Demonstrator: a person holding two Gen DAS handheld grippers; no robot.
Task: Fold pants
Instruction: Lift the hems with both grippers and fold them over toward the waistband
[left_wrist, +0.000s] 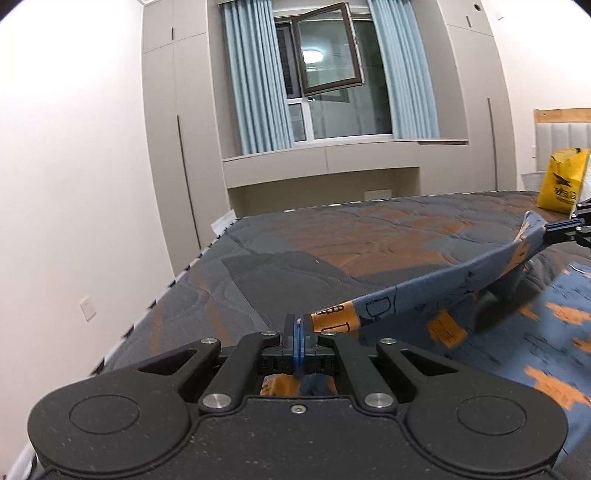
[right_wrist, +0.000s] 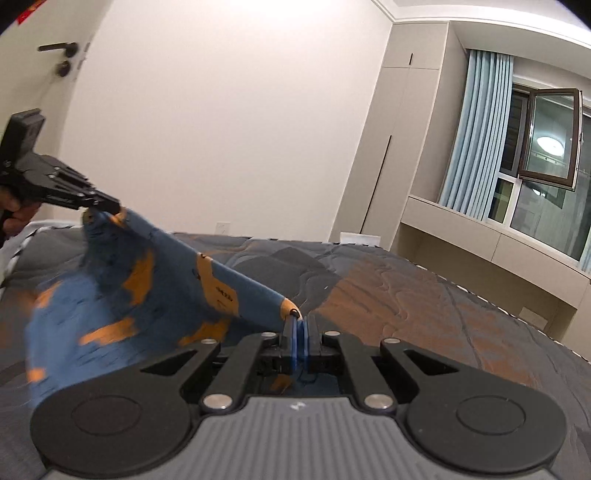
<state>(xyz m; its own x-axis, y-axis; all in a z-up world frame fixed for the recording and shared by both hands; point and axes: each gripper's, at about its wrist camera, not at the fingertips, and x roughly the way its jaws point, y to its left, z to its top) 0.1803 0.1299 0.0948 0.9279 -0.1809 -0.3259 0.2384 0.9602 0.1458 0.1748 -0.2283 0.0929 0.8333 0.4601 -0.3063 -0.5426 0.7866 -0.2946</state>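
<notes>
I have the left gripper (left_wrist: 298, 325) clamped tight on one corner of the pants (left_wrist: 436, 295), blue pads pressed together with a sliver of blue and orange cloth between them. From that corner a taut edge of the pants runs rightward and away from me, rising to the right gripper (left_wrist: 554, 227), which pinches the other corner near the far right corner of the bed (left_wrist: 258, 266). So the stretched edge lies roughly along the bed's length, lifted clear of the quilt, while the rest of the cloth hangs down from it and spreads over the bed's right side, blurred.

On the pants I see orange patches and thin dark line drawings, with small dark marks on the orange cuff by my left pads; I cannot read them.

Further right, a yellow bag (left_wrist: 563, 181) stands at the bed's far right corner, beside the headboard (left_wrist: 561, 127). It carries a dark emblem and dark lettering that I cannot make out.

In the right wrist view my right gripper (right_wrist: 300, 325) is closed on its corner of the pants (right_wrist: 155, 266), cloth nipped between the blue pads. The edge climbs from there to the left gripper (right_wrist: 105, 205) at the bed's (right_wrist: 424, 295) left edge, held by a hand (right_wrist: 16, 212). An orange patch here bears small dark print, illegible.
</notes>
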